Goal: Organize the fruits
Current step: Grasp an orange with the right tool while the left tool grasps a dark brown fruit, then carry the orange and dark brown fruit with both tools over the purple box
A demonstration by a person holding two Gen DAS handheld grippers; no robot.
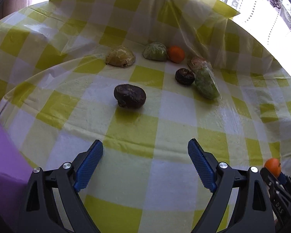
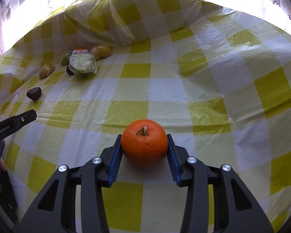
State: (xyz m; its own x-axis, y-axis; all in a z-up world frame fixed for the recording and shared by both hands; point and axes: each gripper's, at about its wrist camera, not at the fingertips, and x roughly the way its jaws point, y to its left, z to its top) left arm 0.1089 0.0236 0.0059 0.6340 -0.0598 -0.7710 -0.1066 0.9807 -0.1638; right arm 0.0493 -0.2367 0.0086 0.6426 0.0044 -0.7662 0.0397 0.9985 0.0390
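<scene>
Right gripper (image 2: pixel 144 145): blue pads pressed against both sides of an orange (image 2: pixel 144 141), stem up, held over the checked cloth (image 2: pixel 203 89). The same gripper shows at the lower right edge of the left wrist view, orange between its tips.

Left gripper (image 1: pixel 145 147): jaws spread wide, nothing between them, above the cloth.

Dark fruit (image 1: pixel 130 96): alone on the cloth, ahead of the left gripper.

Far group, near the raised fold of cloth:
- wrapped yellow half (image 1: pixel 120 56), left end;
- wrapped green half (image 1: pixel 155 51), touching a second orange (image 1: pixel 176 54);
- small dark fruit (image 1: pixel 184 76), just beside a wrapped green piece (image 1: pixel 206 84);
- wrapped brownish piece (image 1: pixel 198 63), behind that green piece.

Purple surface (image 1: pixel 3 165): left edge.
</scene>
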